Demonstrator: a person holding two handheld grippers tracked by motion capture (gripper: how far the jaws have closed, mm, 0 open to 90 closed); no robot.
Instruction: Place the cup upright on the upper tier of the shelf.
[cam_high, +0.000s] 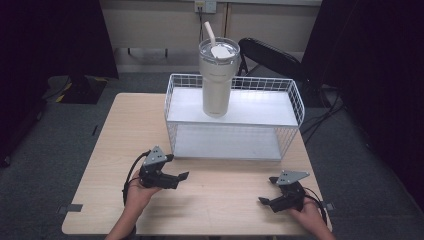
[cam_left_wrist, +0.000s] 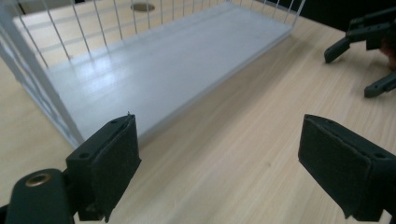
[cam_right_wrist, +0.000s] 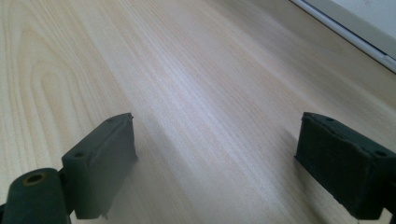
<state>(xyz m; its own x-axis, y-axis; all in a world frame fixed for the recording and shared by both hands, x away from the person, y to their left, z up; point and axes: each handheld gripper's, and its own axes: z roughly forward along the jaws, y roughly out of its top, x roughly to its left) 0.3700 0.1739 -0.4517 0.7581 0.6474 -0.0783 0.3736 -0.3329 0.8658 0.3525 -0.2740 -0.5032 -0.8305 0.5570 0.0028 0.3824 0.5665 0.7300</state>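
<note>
A cream tumbler (cam_high: 216, 80) with a clear lid and a straw stands upright on the top shelf of a white wire rack (cam_high: 297, 101) at the back of the wooden table (cam_high: 220, 200). My left gripper (cam_high: 179, 166) hovers low over the table just in front of the rack's left front corner, jaws wide apart. In the left gripper view the left gripper (cam_left_wrist: 219, 140) is open over bare wood beside the rack's lower shelf (cam_left_wrist: 163, 70). My right gripper (cam_high: 266, 190) rests near the table's front right, open, and the right gripper view shows the right gripper (cam_right_wrist: 217, 140) with nothing between its pads.
The right gripper (cam_left_wrist: 349, 73) is also seen across the table in the left gripper view. The rack's lower shelf (cam_high: 225, 142) holds nothing. A black chair (cam_high: 270, 52) stands behind the table, and dark curtains hang on both sides.
</note>
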